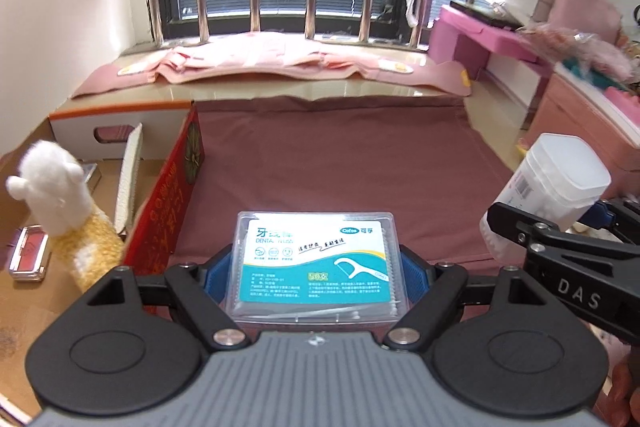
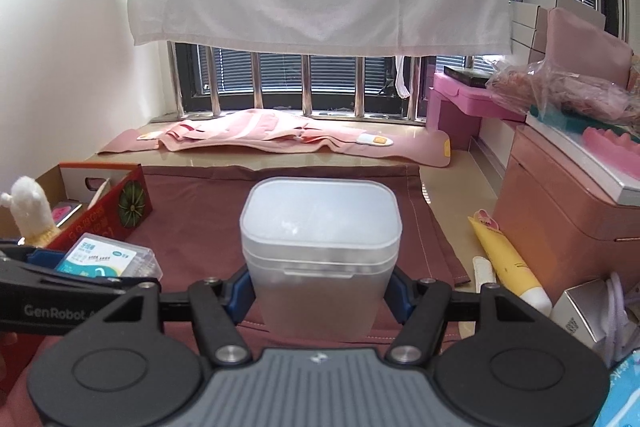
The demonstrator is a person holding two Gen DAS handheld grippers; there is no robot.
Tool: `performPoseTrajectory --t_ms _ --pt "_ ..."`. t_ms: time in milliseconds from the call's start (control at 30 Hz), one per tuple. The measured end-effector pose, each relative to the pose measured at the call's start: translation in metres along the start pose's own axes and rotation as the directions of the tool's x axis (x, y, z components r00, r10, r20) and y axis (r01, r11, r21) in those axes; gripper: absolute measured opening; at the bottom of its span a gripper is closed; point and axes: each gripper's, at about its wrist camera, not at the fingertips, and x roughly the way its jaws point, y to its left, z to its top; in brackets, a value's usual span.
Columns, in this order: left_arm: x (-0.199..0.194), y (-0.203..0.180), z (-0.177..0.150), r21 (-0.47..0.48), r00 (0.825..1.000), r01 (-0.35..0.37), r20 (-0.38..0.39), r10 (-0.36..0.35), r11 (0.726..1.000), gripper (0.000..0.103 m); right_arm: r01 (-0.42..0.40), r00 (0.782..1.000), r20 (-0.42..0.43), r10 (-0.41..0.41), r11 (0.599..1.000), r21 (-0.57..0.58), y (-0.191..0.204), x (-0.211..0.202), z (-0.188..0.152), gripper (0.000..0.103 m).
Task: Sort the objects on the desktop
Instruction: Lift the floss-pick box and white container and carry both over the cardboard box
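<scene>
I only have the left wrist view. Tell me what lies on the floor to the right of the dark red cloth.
Observer: A yellow tube lies on the tan floor beside the cloth's right edge.
Operator: Report anything next to it.
Observer: A silver carton sits near the tube's cap end.
Operator: Describe the lid of the container in the right gripper.
Observer: The translucent white plastic container has a flat, rounded-rectangle lid, fully seated; the right gripper clamps its body below the lid.

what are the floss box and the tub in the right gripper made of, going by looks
Dental floss box: clear, glossy hard plastic with a printed paper-like label; floss picks show through its edges. Tub: frosted, translucent plastic, matte-looking, with a snap-on lid; white contents, apparently cotton swabs, show faintly through its wall in the left wrist view.
</scene>
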Motion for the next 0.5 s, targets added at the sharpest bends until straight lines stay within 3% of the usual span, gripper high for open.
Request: performPoseTrajectory --t_ms 500 --pt "-0.083 0.013 -0.018 0.005 0.995 0.051 0.089 -0.051 0.999 0.082 -0.040 0.998 0.052 0.039 0.999 0.025 0.021 -0.077 0.004 0.064"
